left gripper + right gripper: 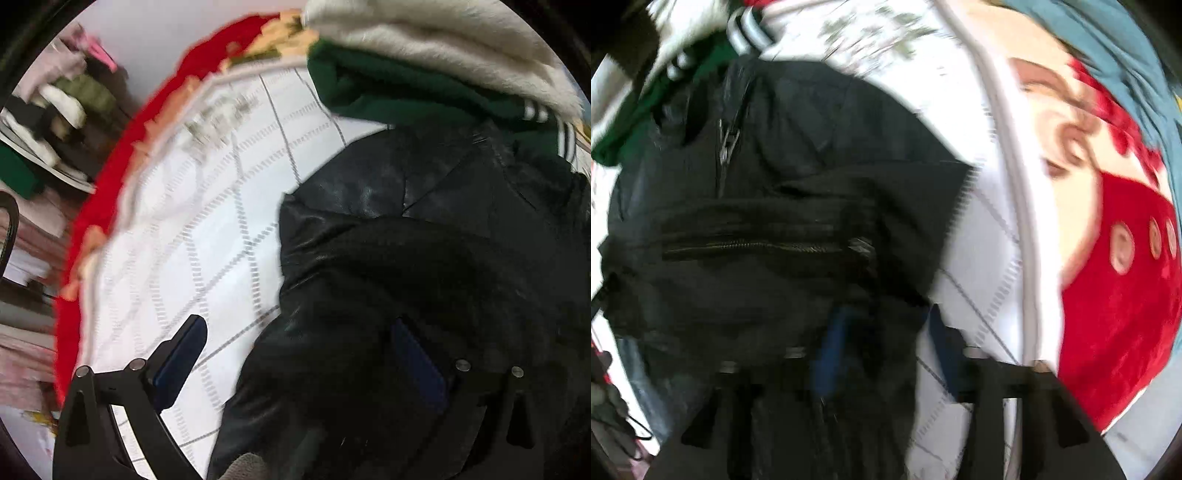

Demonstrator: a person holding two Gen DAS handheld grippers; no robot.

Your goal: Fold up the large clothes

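Item: black jacket (424,266), glossy shell with matte panels and metal zips, lying partly folded on a white quilted bedspread (207,229) beside a stack of green and cream knits. Both the left hand-held gripper (299,354) and right hand-held gripper (886,332) are hovering wide-jawed and holding nothing. Judged step: between folds; next move is calling for a fresh grip on a jacket edge

The jacket (424,258) is glossy black with a dark metal zip (757,245). The quilt (207,229) beneath it is white, crossed by grey stitched lines in a diamond pattern. Its border (110,177) is bright red with peach flower shapes. A green garment (388,92) shows white stripes at the cuff, under a cream fleece (443,48). The claw pads (177,365) are dark blue.
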